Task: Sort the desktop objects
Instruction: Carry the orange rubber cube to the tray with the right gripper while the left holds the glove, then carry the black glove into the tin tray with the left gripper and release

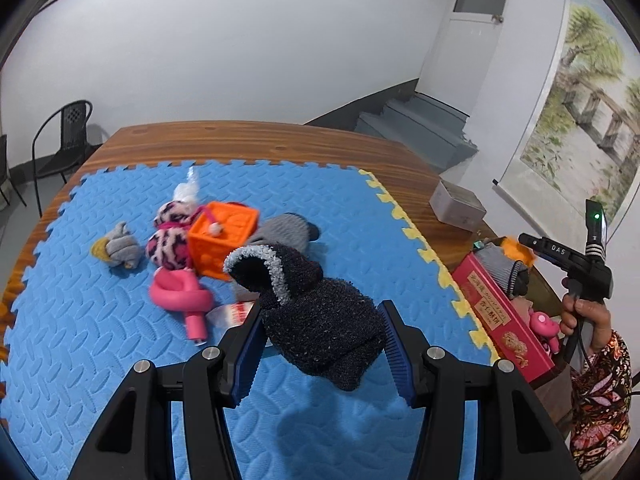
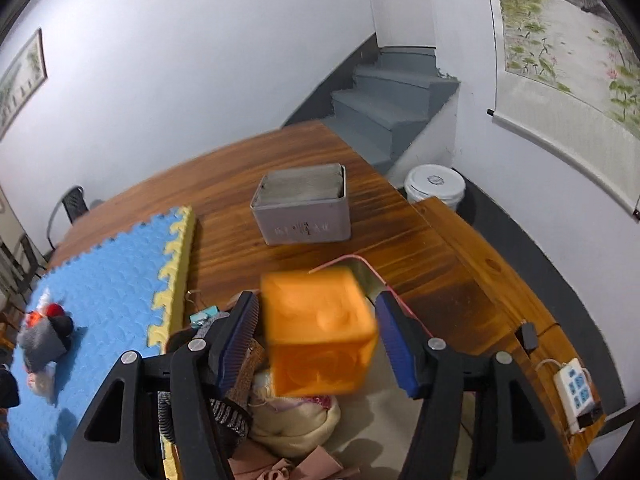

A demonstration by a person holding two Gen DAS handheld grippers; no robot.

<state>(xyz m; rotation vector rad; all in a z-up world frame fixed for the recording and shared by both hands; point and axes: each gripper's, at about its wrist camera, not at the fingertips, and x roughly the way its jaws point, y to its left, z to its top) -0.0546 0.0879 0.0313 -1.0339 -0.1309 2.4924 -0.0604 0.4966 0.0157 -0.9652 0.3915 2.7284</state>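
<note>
My left gripper [image 1: 320, 312] is shut on a dark fuzzy sock [image 1: 316, 320] with a grey-trimmed cuff, held a little above the blue foam mat [image 1: 100, 340]. In the right wrist view my right gripper [image 2: 316, 298] is open. A blurred orange cube [image 2: 320, 328] sits between its fingers with a gap on each side, over a red box [image 1: 492, 312] of cloth items. The left wrist view shows that gripper [image 1: 524, 246] at the right, held by a hand [image 1: 588, 316].
On the mat lie a second orange cube [image 1: 224, 236], a pink flamingo toy [image 1: 180, 292], a leopard-print sock [image 1: 170, 240], a grey-and-yellow sock [image 1: 116, 248] and a grey sock [image 1: 284, 232]. A grey tin [image 2: 304, 208] stands on the wooden table [image 2: 420, 240]. A power strip [image 2: 574, 390] lies at its right edge.
</note>
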